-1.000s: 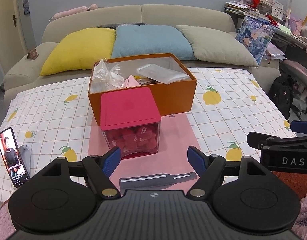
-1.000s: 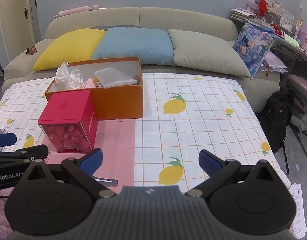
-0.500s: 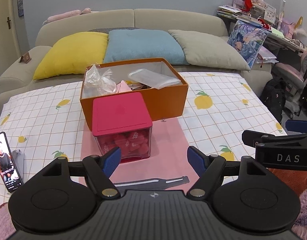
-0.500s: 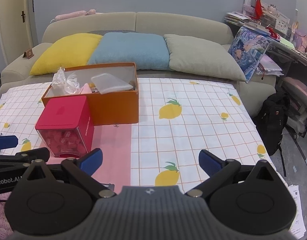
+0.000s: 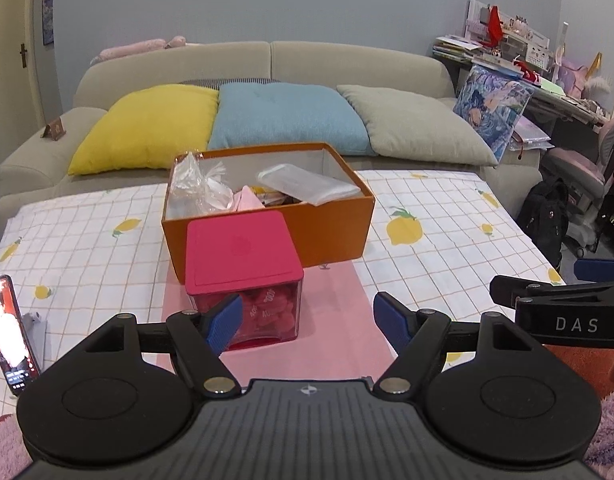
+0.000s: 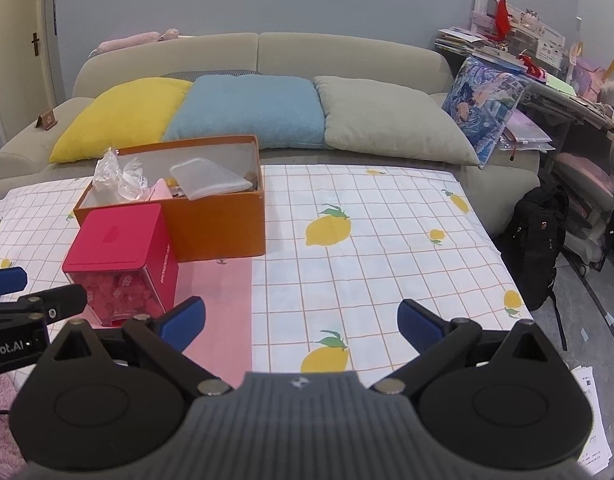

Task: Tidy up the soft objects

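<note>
Now both of my grippers hang spread and empty.
Ahead of the left gripper stands the red-lidded clear plastic cube box, touching the open orange cardboard box behind it; the right gripper is beside it.

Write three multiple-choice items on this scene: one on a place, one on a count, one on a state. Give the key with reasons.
1. Where does the red-lidded container stand relative to the orange box?
A. inside it
B. in front of it, on the pink mat
C. on the sofa

2. How many plain cushions lie in a row on the sofa?
A. one
B. five
C. three

3. What state are the left gripper and right gripper in?
A. both open and empty
B. both shut on a bag
C. left shut on the lid

Key: 1 B, the container sits nearer the cameras on the mat; 2 C, yellow, blue and grey; 3 A, the blue fingertips stand wide apart with nothing between.
</note>
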A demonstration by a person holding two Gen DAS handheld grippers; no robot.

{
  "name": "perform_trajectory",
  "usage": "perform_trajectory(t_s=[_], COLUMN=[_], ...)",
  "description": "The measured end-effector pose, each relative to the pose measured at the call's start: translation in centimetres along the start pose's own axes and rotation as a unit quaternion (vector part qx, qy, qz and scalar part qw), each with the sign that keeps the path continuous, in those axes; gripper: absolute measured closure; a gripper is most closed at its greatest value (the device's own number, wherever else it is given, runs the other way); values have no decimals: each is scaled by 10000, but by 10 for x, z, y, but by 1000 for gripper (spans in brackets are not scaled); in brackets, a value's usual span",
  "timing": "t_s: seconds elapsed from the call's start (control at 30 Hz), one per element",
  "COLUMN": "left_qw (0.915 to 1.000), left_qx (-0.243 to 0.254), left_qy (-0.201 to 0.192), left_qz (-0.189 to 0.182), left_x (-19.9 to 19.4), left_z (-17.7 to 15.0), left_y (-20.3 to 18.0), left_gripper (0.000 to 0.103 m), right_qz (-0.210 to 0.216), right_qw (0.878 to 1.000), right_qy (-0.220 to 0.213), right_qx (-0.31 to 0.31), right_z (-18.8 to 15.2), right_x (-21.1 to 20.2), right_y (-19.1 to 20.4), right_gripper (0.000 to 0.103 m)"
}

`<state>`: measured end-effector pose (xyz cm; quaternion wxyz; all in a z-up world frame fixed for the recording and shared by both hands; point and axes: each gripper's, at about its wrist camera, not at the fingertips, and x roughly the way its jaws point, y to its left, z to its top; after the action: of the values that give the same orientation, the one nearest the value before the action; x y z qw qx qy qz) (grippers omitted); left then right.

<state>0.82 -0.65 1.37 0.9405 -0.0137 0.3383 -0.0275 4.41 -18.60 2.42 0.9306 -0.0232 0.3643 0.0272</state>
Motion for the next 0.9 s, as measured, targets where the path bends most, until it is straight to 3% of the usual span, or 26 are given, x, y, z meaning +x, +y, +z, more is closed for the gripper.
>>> perform_trajectory(t_s=[0.9], left_qw=[9999], left_qx=[-3], left_qy=[-145], left_qz=[35], left_x=[-4], left_z=[1], left_y=[-1], left_gripper=[16], right_qz=[-16], right_qw=[10000], right_qy=[3], right_qx=[-28], right_z=[0], right_x=[1], right_y=[2], right_gripper=[3])
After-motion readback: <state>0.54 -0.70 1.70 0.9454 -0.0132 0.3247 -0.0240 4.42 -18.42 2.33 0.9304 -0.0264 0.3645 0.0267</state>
